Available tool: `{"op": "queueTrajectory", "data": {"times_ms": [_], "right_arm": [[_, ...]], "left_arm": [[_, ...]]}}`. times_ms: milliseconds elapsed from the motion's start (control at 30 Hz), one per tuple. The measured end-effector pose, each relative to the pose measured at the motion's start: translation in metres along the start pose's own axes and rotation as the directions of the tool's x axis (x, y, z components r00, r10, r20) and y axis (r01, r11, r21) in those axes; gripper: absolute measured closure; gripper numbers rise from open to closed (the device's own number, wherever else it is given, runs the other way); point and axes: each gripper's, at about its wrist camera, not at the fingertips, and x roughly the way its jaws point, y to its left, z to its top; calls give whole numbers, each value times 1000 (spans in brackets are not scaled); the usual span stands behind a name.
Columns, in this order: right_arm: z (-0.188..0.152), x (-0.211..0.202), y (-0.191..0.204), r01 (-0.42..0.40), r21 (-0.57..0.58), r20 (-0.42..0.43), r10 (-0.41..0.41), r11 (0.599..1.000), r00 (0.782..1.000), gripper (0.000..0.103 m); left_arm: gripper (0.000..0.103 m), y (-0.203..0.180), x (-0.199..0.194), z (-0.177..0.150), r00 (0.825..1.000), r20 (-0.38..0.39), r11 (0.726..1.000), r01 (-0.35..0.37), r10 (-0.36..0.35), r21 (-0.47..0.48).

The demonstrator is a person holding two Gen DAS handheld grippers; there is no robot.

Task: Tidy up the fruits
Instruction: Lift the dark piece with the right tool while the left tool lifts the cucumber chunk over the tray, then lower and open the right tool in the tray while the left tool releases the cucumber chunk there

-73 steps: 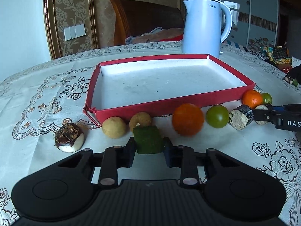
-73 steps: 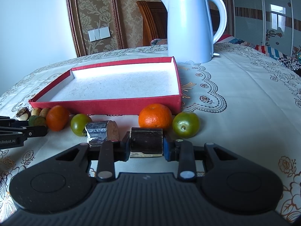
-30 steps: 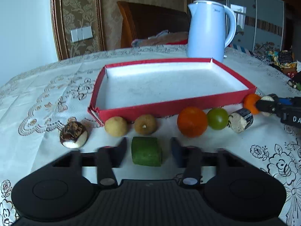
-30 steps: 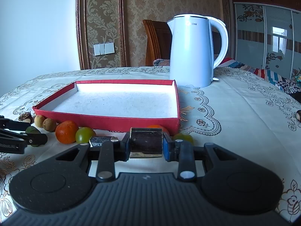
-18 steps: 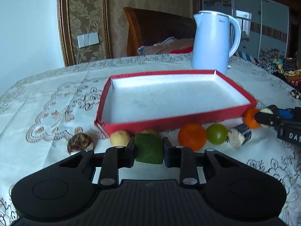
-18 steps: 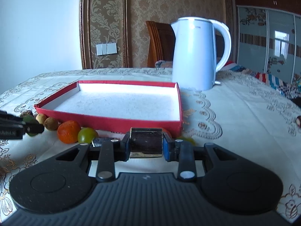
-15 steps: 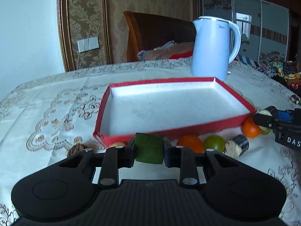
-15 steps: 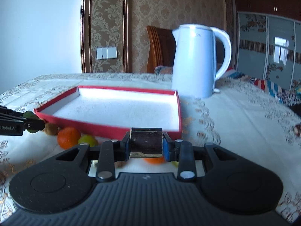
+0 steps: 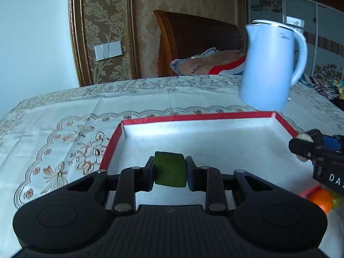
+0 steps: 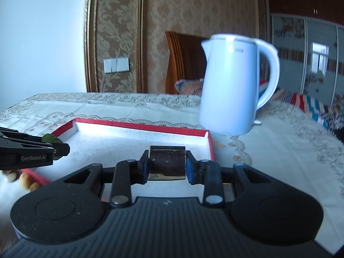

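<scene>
My left gripper (image 9: 170, 169) is shut on a green fruit piece (image 9: 169, 168) and holds it above the front left part of the red tray (image 9: 193, 117). My right gripper (image 10: 167, 165) is shut on a dark brown sugarcane piece (image 10: 167, 163) above the tray's front right part (image 10: 142, 126). The right gripper also shows at the right edge of the left wrist view (image 9: 316, 150), and the left one at the left edge of the right wrist view (image 10: 58, 148). An orange (image 9: 320, 196) lies on the table in front of the tray.
A white kettle (image 9: 271, 66) stands behind the tray's far right corner, also in the right wrist view (image 10: 234, 81). Small brown fruits (image 10: 25, 179) lie on the tablecloth in front of the tray's left end. A wooden chair (image 9: 197, 40) stands behind the table.
Both grippers have risen from the table and moved forward over the tray, each carrying its piece. The row of fruits has dropped nearly out of view.
</scene>
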Motion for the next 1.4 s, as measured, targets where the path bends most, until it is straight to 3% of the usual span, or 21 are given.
{"op": "queueTrajectory", "data": {"times_ms": [200, 467, 1267, 1333, 1400], "right_arm": [[12, 55, 3, 16, 31, -94, -13, 999, 996, 72], [18, 90, 3, 6, 50, -176, 2, 999, 984, 72], [11, 102, 8, 2, 34, -254, 7, 999, 967, 71], [11, 101, 9, 3, 27, -254, 4, 1000, 967, 64], [12, 100, 9, 10, 29, -244, -3, 1000, 970, 46]], "left_arm": [[75, 5, 36, 8, 998, -57, 999, -17, 15, -32], [75, 8, 54, 4, 994, -106, 998, -30, 25, -51], [75, 6, 58, -1, 995, -95, 998, -31, 26, -59], [73, 8, 58, -1, 995, -95, 997, -25, 19, -68], [67, 10, 56, -1, 996, -94, 996, -12, 4, -86]]}}
